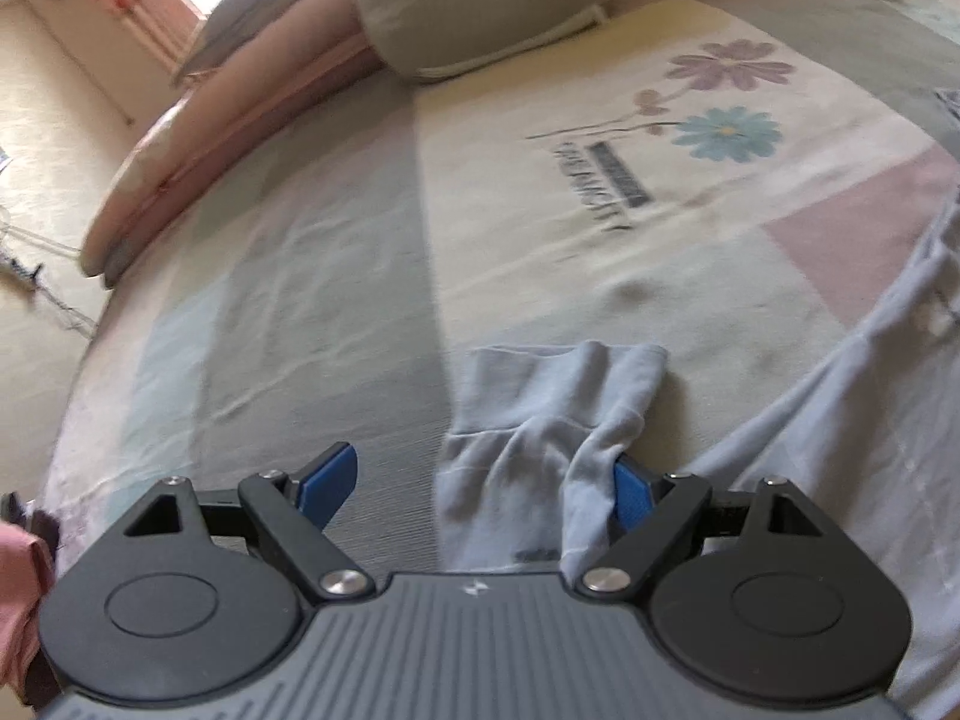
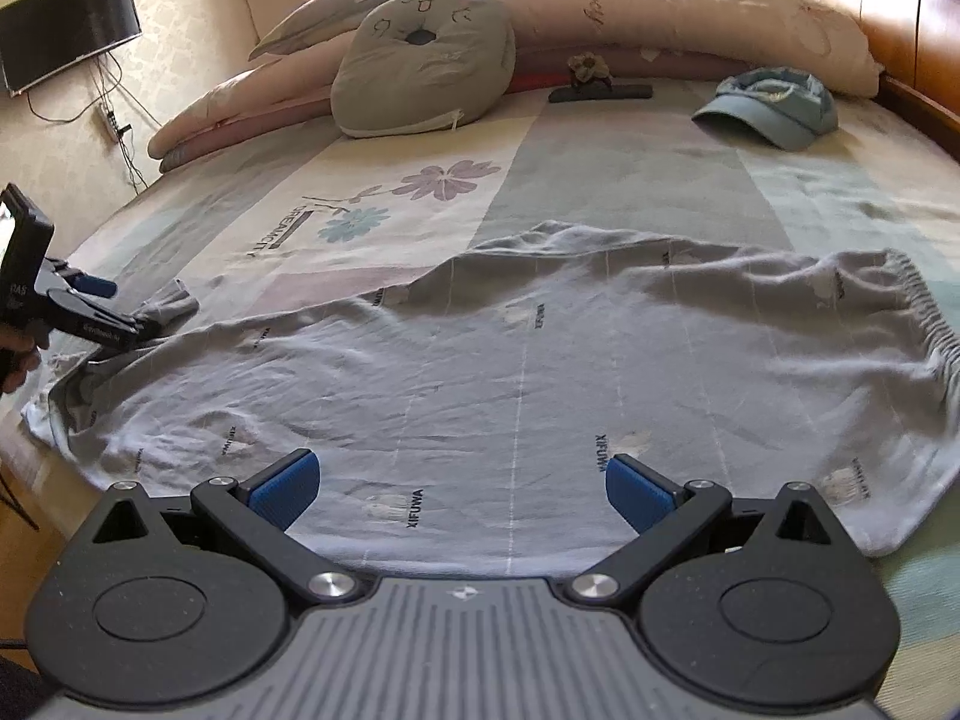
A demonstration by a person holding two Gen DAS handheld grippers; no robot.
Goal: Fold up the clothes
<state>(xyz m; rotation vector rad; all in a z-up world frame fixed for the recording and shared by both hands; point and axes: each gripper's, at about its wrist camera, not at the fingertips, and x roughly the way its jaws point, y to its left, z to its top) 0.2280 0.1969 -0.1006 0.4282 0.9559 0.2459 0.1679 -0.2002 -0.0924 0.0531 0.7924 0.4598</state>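
Note:
A pale grey-blue garment (image 2: 480, 360) printed with small "XIFUWA" marks lies spread flat across the bed sheet (image 2: 600, 168), its elastic hem at the right. Its sleeve (image 1: 540, 408) stretches out to the left with the cuff (image 2: 174, 303) on the sheet. My left gripper (image 1: 480, 468) is open wide over that sleeve. The cloth lies between the jaws and drapes over the right blue pad (image 1: 630, 492), while the left pad stands apart from it. In the right wrist view the left gripper (image 2: 123, 309) sits at the far left, held by a hand. My right gripper (image 2: 459, 468) hovers open above the garment's near edge.
A grey pillow (image 2: 420, 60) and rolled quilts (image 2: 690, 18) line the bed's far side. A blue cap (image 2: 774, 105) and a dark clip-like object (image 2: 600, 90) lie beyond the garment. A wooden headboard (image 2: 900, 18) is at right. Pink cloth (image 1: 18, 588) hangs at the left edge.

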